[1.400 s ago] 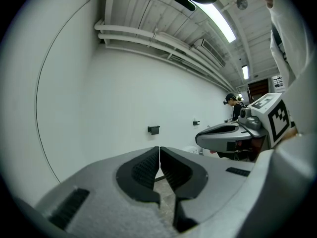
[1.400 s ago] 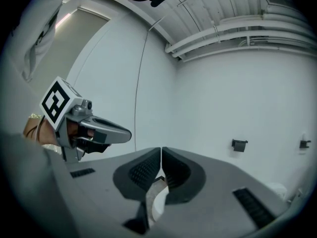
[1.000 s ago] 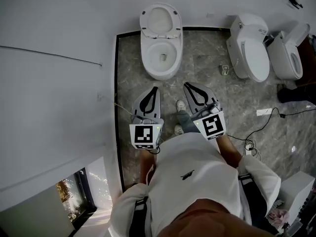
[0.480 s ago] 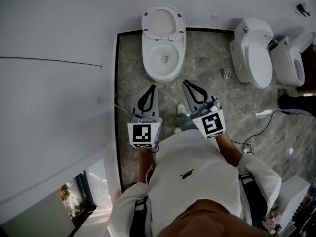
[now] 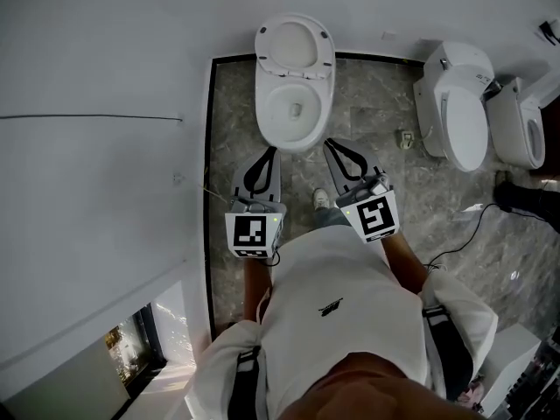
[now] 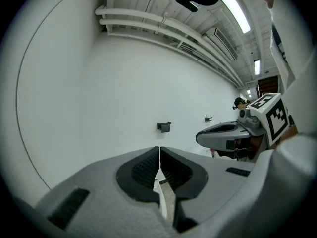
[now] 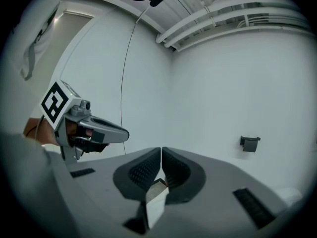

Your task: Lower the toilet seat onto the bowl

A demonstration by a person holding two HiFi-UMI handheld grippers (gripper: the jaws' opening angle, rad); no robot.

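You've got two grippers out in front of you, side by side, each capped at the back with a black-and-white square-patterned cube: the left marker cube (image 5: pixel 254 235) and the right marker cube (image 5: pixel 376 217). The left gripper (image 5: pixel 271 151) is clenched tight, its ribbed black pads pressed flat together with nothing between them. The right gripper (image 5: pixel 331 144) is the same deal, clamped on air. One shoe (image 5: pixel 320 198) pokes out between the two of them, lower down, on a floor (image 5: pixel 232 103) of grey marbled stone.

Just past both sets of tips is the toilet, one of three in the room. Its bowl (image 5: pixel 293 112) is smooth white ceramic and egg-shaped. The long axis runs straight away from the grippers toward the wall, and the rounded front end points back at you, landing between the two tips. The toilet seat (image 5: pixel 295 46) is up. It's one oval ring standing at the far end of the bowl, beyond the grippers, tipped back toward the wall with its opening facing you. It's not down on the bowl yet.

Well off to the right of the right gripper sit the second toilet (image 5: pixel 459 103) and the third toilet (image 5: pixel 516 121), both white and set at an angle. Farther ahead of the right gripper, the plain white wall (image 7: pixel 223 83) carries one small dark bracket (image 7: pixel 250 143).
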